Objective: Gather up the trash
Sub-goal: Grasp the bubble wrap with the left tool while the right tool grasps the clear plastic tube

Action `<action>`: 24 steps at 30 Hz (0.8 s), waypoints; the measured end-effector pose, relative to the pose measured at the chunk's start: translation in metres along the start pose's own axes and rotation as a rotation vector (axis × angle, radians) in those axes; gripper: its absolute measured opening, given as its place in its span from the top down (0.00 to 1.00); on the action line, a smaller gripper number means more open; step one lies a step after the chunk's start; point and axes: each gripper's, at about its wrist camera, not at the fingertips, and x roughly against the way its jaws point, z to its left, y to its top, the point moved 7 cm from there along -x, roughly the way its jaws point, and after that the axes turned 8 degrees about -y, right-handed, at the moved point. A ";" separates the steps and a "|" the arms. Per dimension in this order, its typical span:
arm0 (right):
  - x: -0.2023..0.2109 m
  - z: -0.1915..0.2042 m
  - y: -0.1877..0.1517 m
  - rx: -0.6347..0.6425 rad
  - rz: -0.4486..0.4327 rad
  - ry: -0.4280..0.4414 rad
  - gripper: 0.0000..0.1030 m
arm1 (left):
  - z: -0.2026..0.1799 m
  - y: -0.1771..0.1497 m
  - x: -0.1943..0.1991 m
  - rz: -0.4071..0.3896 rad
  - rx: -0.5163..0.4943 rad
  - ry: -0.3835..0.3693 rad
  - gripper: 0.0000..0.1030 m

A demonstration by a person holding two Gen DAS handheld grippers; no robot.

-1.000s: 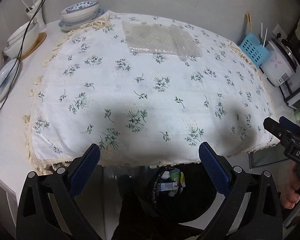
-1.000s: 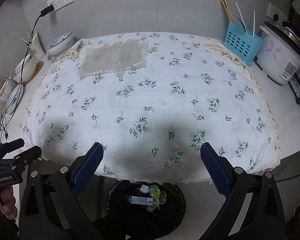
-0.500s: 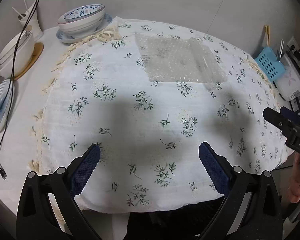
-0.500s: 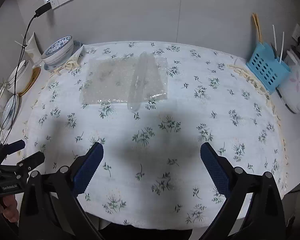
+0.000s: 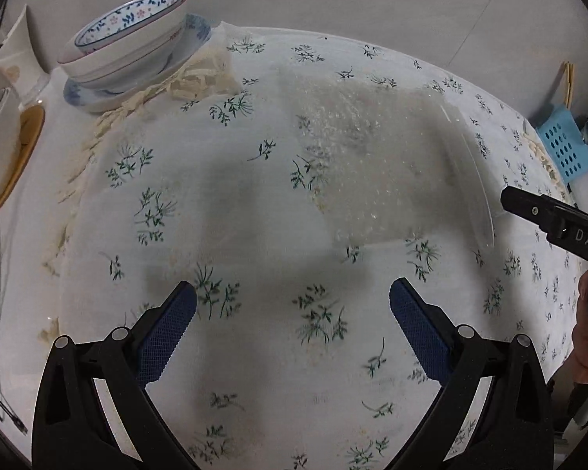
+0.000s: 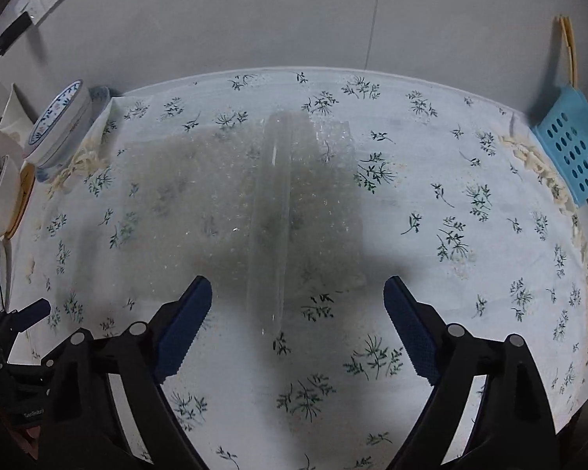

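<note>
1. We hold both tongs spread wide with nothing between their pads: the left gripper and the right gripper both hang over the floral tablecloth, gripping nothing.

2. The trash left on the table is a sheet of bubble wrap lying flat on the cloth toward the far side, with a clear plastic tube lying on top of it, or rolled from its edge; we cannot tell which.

3. From the right wrist view, the tube runs nearly straight away from us, its long axis in line with the tongs' reach. Its near end pokes past the wrap's front edge and sits between our right fingers, just ahead of the tips.

4. From the left wrist view, the same tube lies far to the right, along the right edge of the bubble wrap, and the wrap itself sits ahead and right of the left tongs.

5. We judge the right hand to be the nearer one for the tube. Because the tube points along the fingers, they straddle it crosswise, so closing them should pinch its width near the front end.

6. The left tongs would have to travel forward and rightward to catch the wrap's near edge.
</note>
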 end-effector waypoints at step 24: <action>0.007 -0.061 -0.044 -0.116 0.049 -0.001 0.75 | -0.054 0.050 -0.083 0.190 -0.132 0.076 0.08</action>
